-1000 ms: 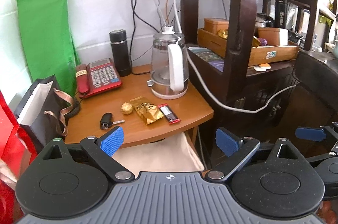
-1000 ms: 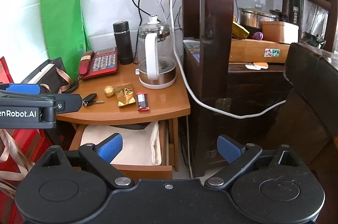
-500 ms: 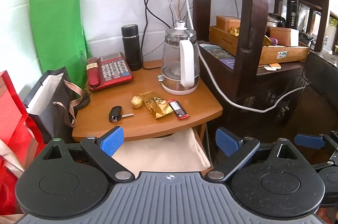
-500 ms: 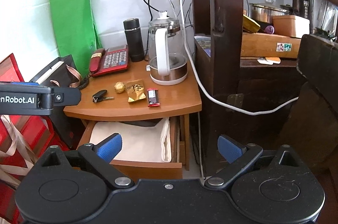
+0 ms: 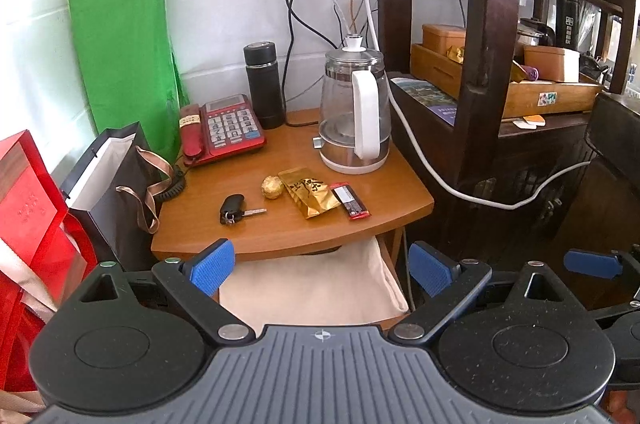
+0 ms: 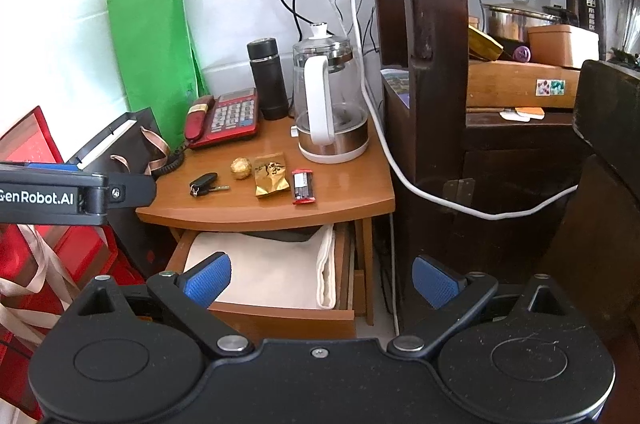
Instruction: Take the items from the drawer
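the drawer [image 6: 276, 308] under the small wooden table [image 6: 344, 200] is standing pulled out, and a folded cream cloth [image 6: 272, 272] is filling most of it, with a dark flat thing, too hidden to name, lying under the tabletop's edge at the cloth's 12 o'clock; on the tabletop a car key [image 6: 204, 183], a gold foil ball [image 6: 241, 168], a gold packet [image 6: 271, 175] and a dark snack bar [image 6: 303, 187] are lying in a row, the key slightly apart at the row's 9 o'clock end, and whether they came out of the drawer one moment is not telling; so the scene is fitting either a late stage, with small items already up top and the cloth remaining, or an earlier one where the drawer's contents are yet to come out; behind the row, at its 12 o'clock, a glass kettle [image 6: 330, 104], a black flask [image 6: 269, 78] and a red telephone [image 6: 224, 116] are standing; the right gripper [image 6: 320, 280] is hanging wide and empty before the drawer, and the left gripper [image 5: 320, 266] is likewise spread wide, holding nothing; the right view is showing the drawer's wooden front and side wall, which the left view is hiding behind its own fingers, showing only the cloth [image 5: 312, 284]
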{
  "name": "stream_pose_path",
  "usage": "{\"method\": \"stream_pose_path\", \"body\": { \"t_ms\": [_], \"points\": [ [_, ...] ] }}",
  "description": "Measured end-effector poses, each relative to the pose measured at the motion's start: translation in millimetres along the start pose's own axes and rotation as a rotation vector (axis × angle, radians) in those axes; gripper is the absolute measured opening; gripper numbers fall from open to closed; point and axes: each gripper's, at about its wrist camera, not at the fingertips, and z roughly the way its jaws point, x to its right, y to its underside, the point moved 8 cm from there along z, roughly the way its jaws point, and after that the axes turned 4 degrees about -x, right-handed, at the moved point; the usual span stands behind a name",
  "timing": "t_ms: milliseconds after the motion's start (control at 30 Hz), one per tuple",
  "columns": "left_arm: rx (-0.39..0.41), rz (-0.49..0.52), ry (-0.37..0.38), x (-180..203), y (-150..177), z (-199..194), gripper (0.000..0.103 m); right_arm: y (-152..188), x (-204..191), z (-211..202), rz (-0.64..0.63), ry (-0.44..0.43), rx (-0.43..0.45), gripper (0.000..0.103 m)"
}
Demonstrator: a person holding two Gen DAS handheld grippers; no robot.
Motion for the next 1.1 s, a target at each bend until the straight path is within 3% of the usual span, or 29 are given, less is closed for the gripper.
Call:
{"method": "stream_pose_path", "body": {
  "t_ms": [1100],
  "points": [
    [0.015,-0.006,0.020,-11.5,0.9,9.3,0.096,-2.0,-17.3,2.3,-0.021,0.025,-0.008,0.098]
  ]
}}
